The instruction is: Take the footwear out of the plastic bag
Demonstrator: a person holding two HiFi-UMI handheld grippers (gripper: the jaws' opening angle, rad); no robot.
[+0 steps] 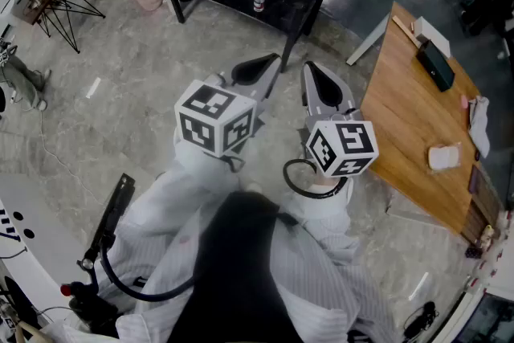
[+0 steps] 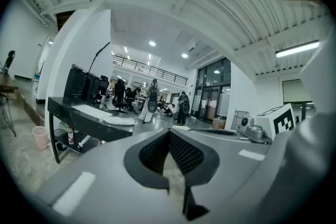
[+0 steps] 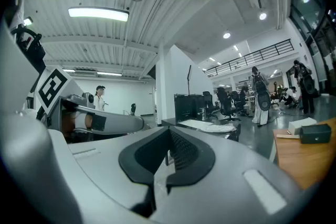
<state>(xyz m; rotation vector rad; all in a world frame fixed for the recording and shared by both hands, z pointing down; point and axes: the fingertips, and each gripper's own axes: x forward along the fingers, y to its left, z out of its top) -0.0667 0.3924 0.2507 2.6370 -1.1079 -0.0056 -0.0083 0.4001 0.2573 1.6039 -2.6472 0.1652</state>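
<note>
Your left gripper (image 2: 169, 132) has its jaws pressed together with nothing between them, and your right gripper (image 3: 168, 132) is the same: closed and empty. Both point level over the bare floor, side by side in front of your chest, with nothing in reach. From the right gripper, the wooden table (image 1: 409, 116) lies at about three o'clock, near but not under the jaws. It carries a black box (image 1: 434, 64), a crumpled white thing (image 1: 479, 124) at the far edge and a small pale packet (image 1: 444, 157). I can't tell whether either of the last two is the plastic bag, and no footwear can be made out. The task looks unstarted. Turn toward three o'clock, tip both grippers down and open the jaws before you arrive. Hold the bag's mouth with one gripper and draw the footwear out with the other, since thin plastic will likely slip and bunch.
</note>
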